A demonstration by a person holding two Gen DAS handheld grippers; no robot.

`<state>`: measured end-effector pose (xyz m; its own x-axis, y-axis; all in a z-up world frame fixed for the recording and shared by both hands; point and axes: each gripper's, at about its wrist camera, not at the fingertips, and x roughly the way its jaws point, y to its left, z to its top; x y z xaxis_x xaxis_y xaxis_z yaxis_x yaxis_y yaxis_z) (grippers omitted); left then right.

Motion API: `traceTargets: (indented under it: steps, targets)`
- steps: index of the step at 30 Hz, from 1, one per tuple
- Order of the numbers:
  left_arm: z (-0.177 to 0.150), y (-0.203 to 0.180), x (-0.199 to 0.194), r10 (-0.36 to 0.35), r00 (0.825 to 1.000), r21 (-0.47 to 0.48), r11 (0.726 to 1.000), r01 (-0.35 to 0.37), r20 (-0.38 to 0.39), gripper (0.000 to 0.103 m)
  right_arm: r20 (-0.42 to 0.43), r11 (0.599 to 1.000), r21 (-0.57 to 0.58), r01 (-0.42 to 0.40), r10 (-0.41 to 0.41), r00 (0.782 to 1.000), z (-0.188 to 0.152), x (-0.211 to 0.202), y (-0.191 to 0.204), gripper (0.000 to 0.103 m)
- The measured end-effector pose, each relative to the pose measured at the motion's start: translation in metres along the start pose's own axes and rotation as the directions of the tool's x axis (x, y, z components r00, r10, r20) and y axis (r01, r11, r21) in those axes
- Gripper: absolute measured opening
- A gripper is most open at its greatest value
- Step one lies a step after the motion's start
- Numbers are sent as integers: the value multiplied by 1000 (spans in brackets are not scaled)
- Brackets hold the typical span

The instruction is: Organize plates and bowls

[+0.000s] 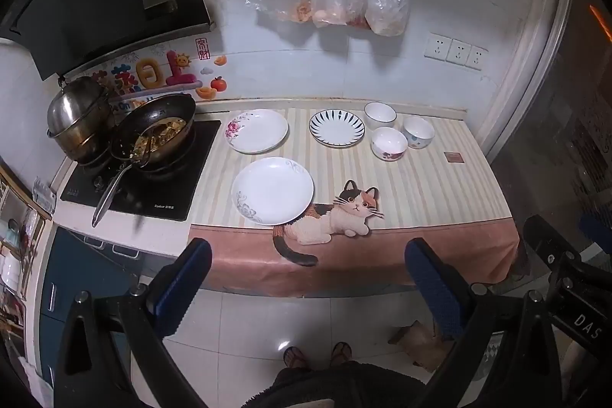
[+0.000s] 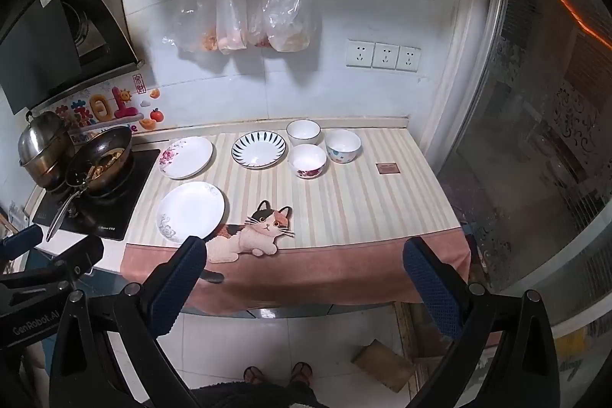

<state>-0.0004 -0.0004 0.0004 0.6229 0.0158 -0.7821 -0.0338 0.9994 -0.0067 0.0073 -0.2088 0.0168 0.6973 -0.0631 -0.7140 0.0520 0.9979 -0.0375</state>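
Three plates lie on the striped counter cloth [image 1: 420,186]: a white plate with grey flowers [image 1: 272,190] [image 2: 190,211] nearest, a pink-flowered plate [image 1: 258,130] [image 2: 186,156] behind it, and a blue-rayed plate [image 1: 336,128] [image 2: 259,150] to the right. Three bowls cluster further right: a plain white bowl [image 1: 380,114] [image 2: 303,132], a red-flowered bowl [image 1: 389,143] [image 2: 307,160] and a dotted bowl [image 1: 418,131] [image 2: 342,145]. My left gripper [image 1: 306,278] and my right gripper [image 2: 304,280] both hang open in front of the counter edge, above the floor, with nothing between their fingers.
A hob [image 1: 141,186] at the left carries a frying pan [image 1: 160,132] with food and a steel pot [image 1: 78,119]. Plastic bags [image 1: 344,2] hang on the wall. A small brown square [image 1: 454,157] lies at the right. A person's feet [image 1: 317,354] stand on the tiled floor.
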Motion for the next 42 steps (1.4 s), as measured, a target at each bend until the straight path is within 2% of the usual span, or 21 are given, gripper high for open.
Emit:
traceTargets:
  steps: [14, 15, 42]
  targets:
    - [-7, -1, -3, -17, 1000, -11, 1000, 17, -5, 103, -2, 1000, -9, -3, 3, 1000, 7, -8, 5, 103]
    - [-8, -2, -4, -18, 1000, -10, 1000, 18, -2, 103, 2, 1000, -11, -5, 5, 1000, -1, -7, 4, 103]
    - [-1, -3, -9, -19, 1000, -21, 1000, 19, 1, 103, 5, 1000, 4, -10, 10, 1000, 5, -11, -3, 103]
